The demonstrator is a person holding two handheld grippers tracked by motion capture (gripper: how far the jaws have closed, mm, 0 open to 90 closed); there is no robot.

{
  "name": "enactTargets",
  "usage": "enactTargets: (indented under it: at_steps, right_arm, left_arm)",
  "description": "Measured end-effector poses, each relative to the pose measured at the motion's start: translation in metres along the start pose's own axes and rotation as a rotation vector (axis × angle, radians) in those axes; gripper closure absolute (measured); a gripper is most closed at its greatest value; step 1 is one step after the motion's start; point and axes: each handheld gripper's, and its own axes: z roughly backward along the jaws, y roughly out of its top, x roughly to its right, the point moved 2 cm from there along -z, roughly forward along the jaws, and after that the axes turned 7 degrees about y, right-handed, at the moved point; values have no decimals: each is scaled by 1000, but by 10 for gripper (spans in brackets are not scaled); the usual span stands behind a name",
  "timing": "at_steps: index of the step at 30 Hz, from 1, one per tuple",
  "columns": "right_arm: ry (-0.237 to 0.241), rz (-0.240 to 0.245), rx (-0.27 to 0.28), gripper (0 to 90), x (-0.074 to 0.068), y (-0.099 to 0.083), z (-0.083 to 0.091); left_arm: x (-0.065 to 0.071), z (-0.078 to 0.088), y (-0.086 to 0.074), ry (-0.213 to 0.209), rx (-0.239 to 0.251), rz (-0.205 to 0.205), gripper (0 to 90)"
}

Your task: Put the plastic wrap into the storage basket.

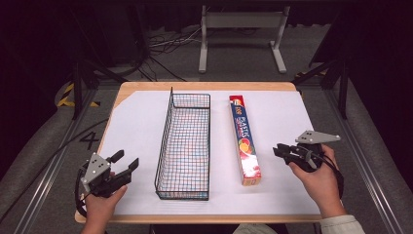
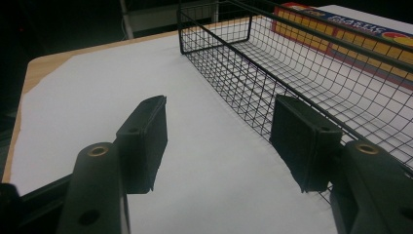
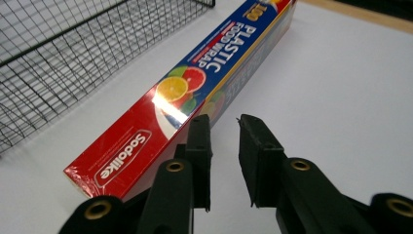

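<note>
High view, wrap box [image 1: 245,142] lengthwise beside basket [image 1: 185,146]

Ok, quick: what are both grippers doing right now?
Left gripper: open, holding nothing, beside the basket.
Right gripper: fingers nearly together, holding nothing, beside the wrap box.

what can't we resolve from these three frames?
- Small print on the plastic wrap box: too small in the high view; in the right gripper view its far end is cut off by the top edge.
- Near end of the wire basket: hidden behind the left gripper in its own view.
- Right gripper jaw gap: narrow; whether it is fully shut is unclear.
</note>
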Motion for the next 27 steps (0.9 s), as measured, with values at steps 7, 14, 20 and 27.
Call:
enactTargets:
  at_steps: [7,14,20,27]
  right_arm:
    - [-11,8,-150,815,-14,-6,-21]
    - [5,-7,-250,818,-25,-15,-39]
    - [12,-6,-302,877,-36,-19,-47]
    - [79,-46,-298,865,-44,-18,-46]
  left_arm:
    - [0,0,0,3,-4,4,388]
    - [-1,0,0,4,-1,6,389]
    - [-1,0,0,6,-3,7,389]
    - [-1,0,0,5,-2,7,389]
